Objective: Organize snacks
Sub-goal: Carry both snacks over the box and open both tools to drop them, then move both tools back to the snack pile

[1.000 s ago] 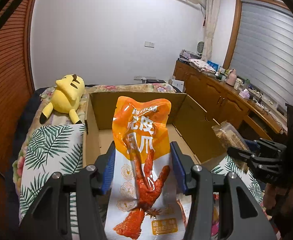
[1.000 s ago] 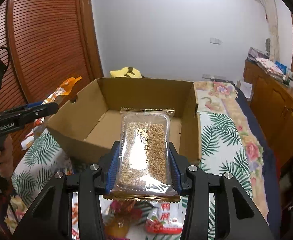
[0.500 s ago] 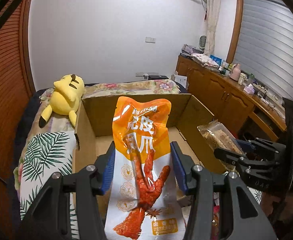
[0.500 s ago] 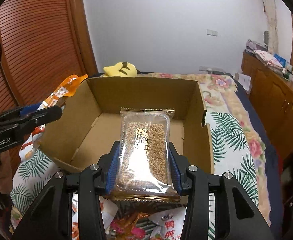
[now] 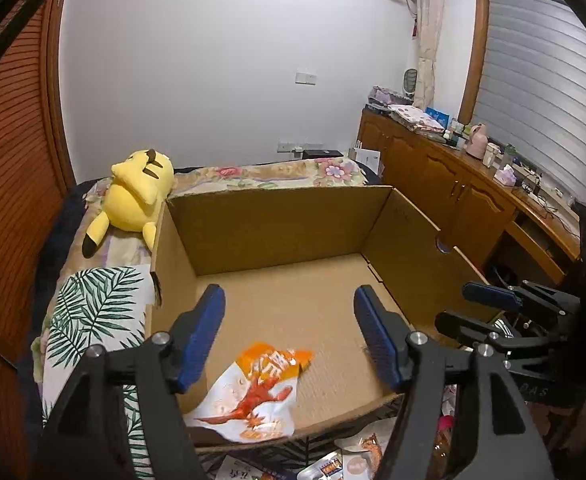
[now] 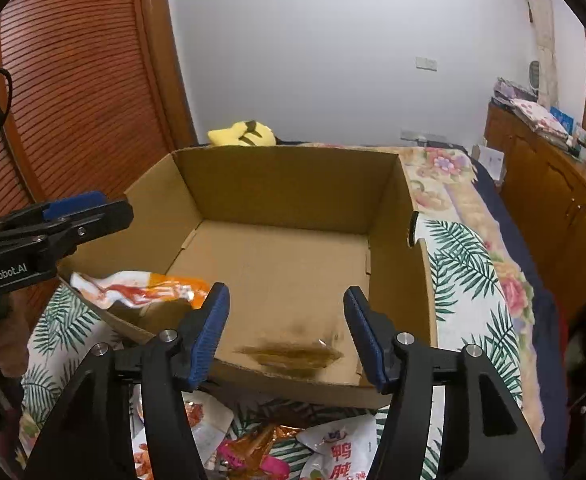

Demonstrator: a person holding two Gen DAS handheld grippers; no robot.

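Note:
An open cardboard box (image 5: 277, 224) (image 6: 285, 188) sits on the bed. The orange and white chicken-feet packet (image 5: 253, 396) lies in the box's near left corner, against the front wall; it also shows in the right wrist view (image 6: 141, 290). The clear grain packet (image 6: 293, 352) is a blur inside the box near the front wall. My left gripper (image 5: 289, 332) is open and empty above the box's front. My right gripper (image 6: 285, 332) is open and empty over the front wall; it also shows in the left wrist view (image 5: 493, 308).
Several loose snack packets (image 6: 333, 452) lie on the leaf-print bedspread (image 6: 465, 256) in front of the box. A yellow plush toy (image 5: 137, 192) lies behind the box's left corner. A wooden cabinet (image 5: 453, 200) runs along the right. A slatted wooden door (image 6: 73, 100) is at the left.
Both grippers opened and let go of their packets. The orange packet and the grain packet dropped into the box. Both grippers moved closer over the box.

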